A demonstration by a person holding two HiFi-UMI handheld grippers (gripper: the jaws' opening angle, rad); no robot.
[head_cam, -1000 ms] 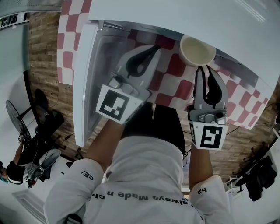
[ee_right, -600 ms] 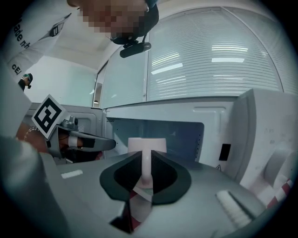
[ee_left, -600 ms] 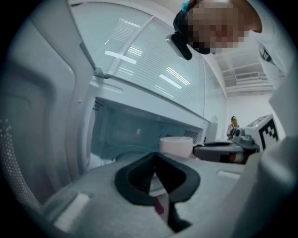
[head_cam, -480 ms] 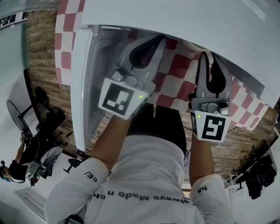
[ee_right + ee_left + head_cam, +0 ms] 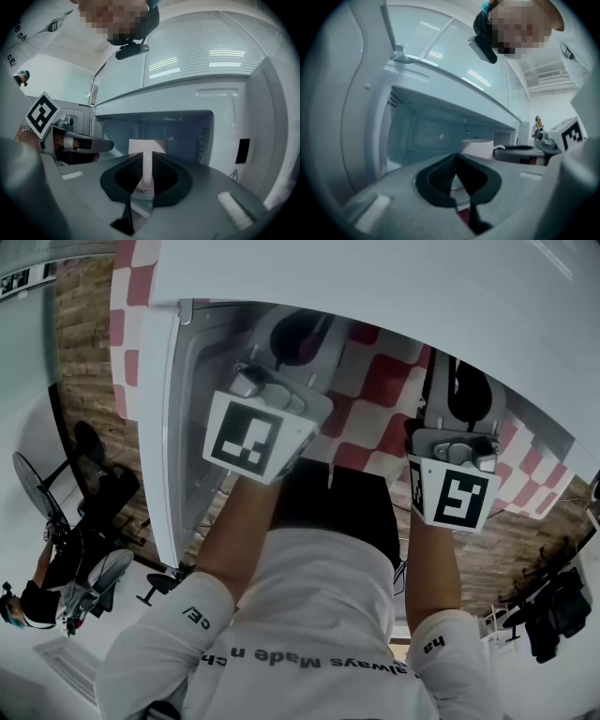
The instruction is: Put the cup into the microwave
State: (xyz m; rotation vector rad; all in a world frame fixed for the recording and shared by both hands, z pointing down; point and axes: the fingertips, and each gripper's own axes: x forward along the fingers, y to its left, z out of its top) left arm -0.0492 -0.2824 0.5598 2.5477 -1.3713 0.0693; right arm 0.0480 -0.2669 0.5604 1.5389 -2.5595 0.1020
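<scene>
- Door (image 5: 342, 122) of the smooth white box microwave (image 5: 225, 98) stands open at far left
- left gripper (image 5: 456, 159): grey moulded jaws closed tip to tip, holding nothing
- pale matte round cup (image 5: 146, 146) sits within the cavity opening, so placing looks nearly done
- right gripper (image 5: 146, 164) is clamped on the cup's thin handle; setting down, releasing and backing out seem left
</scene>
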